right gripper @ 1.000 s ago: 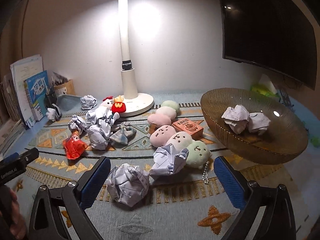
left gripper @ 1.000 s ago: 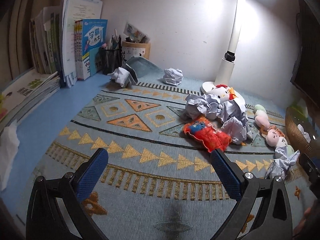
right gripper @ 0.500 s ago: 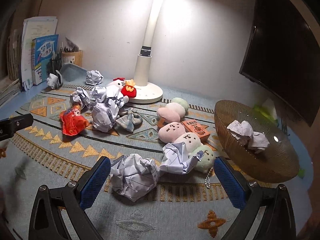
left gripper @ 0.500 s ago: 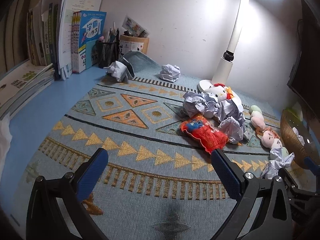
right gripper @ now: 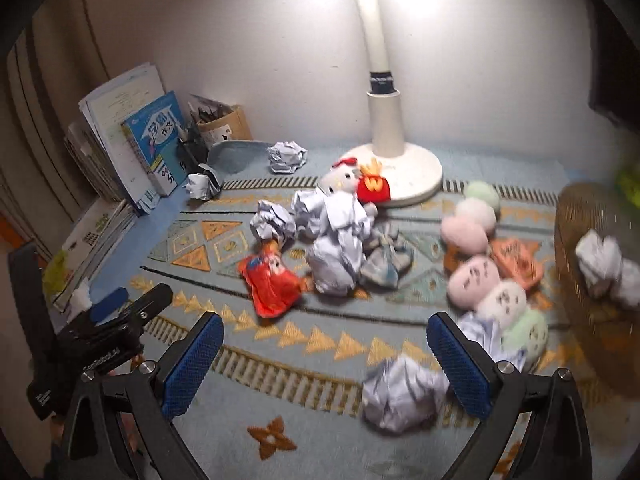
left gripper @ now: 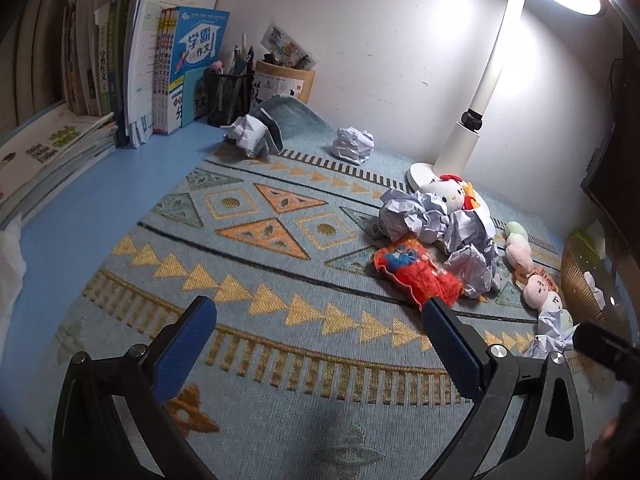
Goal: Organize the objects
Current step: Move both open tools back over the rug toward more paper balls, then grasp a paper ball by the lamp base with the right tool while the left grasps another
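Crumpled paper balls and small plush toys lie scattered on a patterned blue mat (left gripper: 248,248). A red plush (left gripper: 416,272) lies just beyond my open left gripper (left gripper: 320,320), beside a heap of paper balls (left gripper: 440,228). In the right wrist view my open right gripper (right gripper: 324,340) hovers over the mat; a paper ball (right gripper: 400,396) lies by its right finger, and the red plush (right gripper: 272,284) sits ahead on the left. Pastel plush toys (right gripper: 476,276) lie to the right. A brown bowl (right gripper: 568,216) at the right edge holds paper balls (right gripper: 604,264). Both grippers hold nothing.
A white desk lamp (right gripper: 400,172) stands at the back. Books (left gripper: 132,64), a mesh pen cup (left gripper: 228,96) and a round holder (left gripper: 284,84) line the back left. Two paper balls (left gripper: 352,146) lie near the wall. The left gripper's body (right gripper: 100,344) shows at the lower left.
The right gripper has swung left, so the bowl has slid to the frame's right edge and the nearest paper ball now lies by its right finger. The left gripper has moved slightly closer to the red plush.
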`<action>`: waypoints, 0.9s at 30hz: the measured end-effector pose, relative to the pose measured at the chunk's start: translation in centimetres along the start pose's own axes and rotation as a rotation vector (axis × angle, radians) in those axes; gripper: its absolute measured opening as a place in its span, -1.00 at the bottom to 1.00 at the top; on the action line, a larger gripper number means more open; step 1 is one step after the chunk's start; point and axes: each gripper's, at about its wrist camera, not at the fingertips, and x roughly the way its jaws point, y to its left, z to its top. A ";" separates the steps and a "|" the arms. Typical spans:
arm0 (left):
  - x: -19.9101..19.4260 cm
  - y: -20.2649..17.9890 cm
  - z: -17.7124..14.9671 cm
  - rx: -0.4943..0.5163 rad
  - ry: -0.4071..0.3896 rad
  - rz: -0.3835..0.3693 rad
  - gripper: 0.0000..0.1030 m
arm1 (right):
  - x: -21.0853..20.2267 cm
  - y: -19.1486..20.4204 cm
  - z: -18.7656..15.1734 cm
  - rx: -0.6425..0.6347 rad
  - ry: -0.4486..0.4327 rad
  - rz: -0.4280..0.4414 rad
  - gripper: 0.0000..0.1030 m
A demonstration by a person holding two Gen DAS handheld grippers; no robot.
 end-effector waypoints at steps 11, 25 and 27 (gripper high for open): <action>9.0 5.6 13.7 -0.063 0.010 0.074 0.99 | 14.2 6.1 14.7 0.022 0.114 0.026 0.53; 19.2 6.3 15.1 0.013 0.086 0.169 0.91 | 30.4 4.3 19.6 0.225 0.303 0.096 0.49; 18.8 6.6 15.2 -0.008 0.062 0.124 0.82 | 30.6 4.5 20.0 0.234 0.277 0.085 0.49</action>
